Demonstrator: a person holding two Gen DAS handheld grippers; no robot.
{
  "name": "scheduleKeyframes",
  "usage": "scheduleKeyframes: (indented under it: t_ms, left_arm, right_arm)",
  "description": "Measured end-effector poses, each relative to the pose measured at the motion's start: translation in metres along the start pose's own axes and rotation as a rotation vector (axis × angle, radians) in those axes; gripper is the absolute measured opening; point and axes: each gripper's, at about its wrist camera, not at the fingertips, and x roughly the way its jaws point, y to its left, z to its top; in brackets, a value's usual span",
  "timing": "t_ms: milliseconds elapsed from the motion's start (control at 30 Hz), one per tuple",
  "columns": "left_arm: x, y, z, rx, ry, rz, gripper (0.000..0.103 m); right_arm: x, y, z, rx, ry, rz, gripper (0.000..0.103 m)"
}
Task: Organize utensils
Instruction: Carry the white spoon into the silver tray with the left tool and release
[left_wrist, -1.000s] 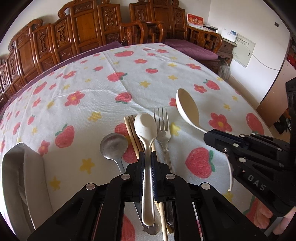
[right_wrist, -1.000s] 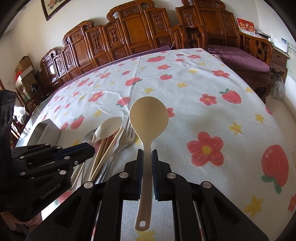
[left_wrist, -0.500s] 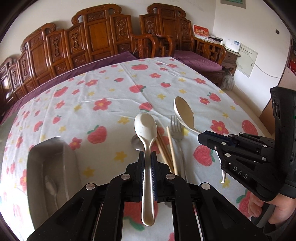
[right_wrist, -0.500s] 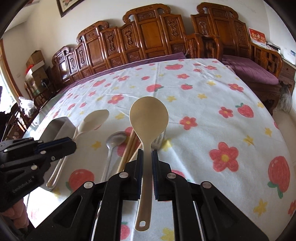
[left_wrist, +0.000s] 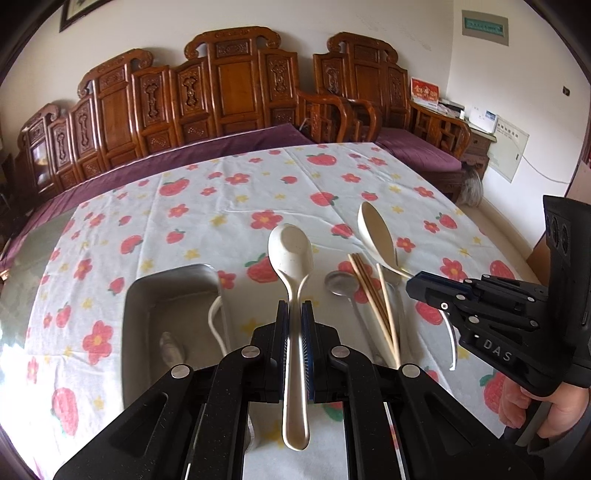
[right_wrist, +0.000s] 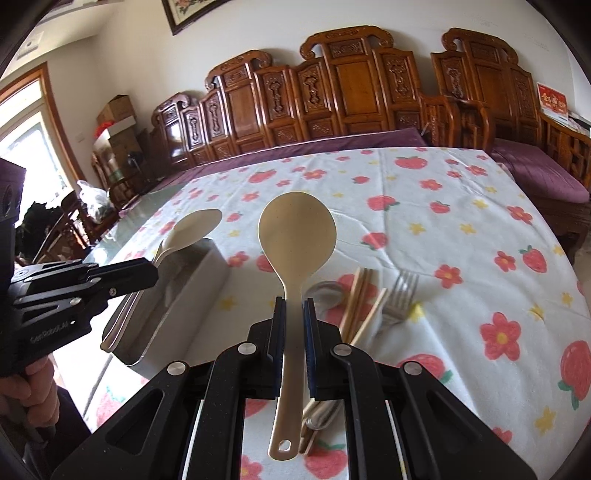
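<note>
My left gripper (left_wrist: 294, 314) is shut on a white soup spoon (left_wrist: 291, 254), held above the cloth just right of a metal tray (left_wrist: 133, 306). My right gripper (right_wrist: 294, 310) is shut on a beige rice paddle (right_wrist: 296, 230), held in the air over the table. The tray (right_wrist: 207, 291) holds a white utensil (left_wrist: 216, 325) and a metal one (left_wrist: 170, 349). On the cloth lie a metal spoon (left_wrist: 338, 283), wooden chopsticks (left_wrist: 373, 299) and a fork (right_wrist: 400, 295). The left gripper (right_wrist: 147, 271) shows over the tray in the right wrist view.
The table has a white cloth with strawberries and flowers (left_wrist: 258, 206). Carved wooden chairs (left_wrist: 229, 92) stand along its far side. The right gripper's body (left_wrist: 491, 314) is at the right of the left wrist view, beside the loose utensils.
Both grippers have risen and shifted left with their utensils. The left gripper now sits beside the tray, and the loose utensils lie to its right.
</note>
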Motion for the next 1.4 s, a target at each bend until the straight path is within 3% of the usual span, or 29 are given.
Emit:
scheduleKeyframes:
  t_ms: [333, 667, 1200, 1400]
  left_arm:
    - [0.002, 0.056, -0.014, -0.064, -0.007, 0.029, 0.006]
    - [0.032, 0.103, -0.042, -0.152, 0.045, 0.089, 0.006]
    - [0.051, 0.108, -0.059, -0.149, 0.117, 0.112, 0.009]
    - [0.032, 0.116, -0.051, -0.15, 0.077, 0.105, 0.016]
  right_arm:
    - [-0.005, 0.039, -0.002, -0.066, -0.003, 0.063, 0.011]
    - [0.007, 0.041, -0.01, -0.085, 0.036, 0.039, 0.011]
    - [0.022, 0.049, -0.021, -0.116, 0.076, 0.027, 0.011]
    - [0.015, 0.053, -0.021, -0.073, 0.067, 0.044, 0.011]
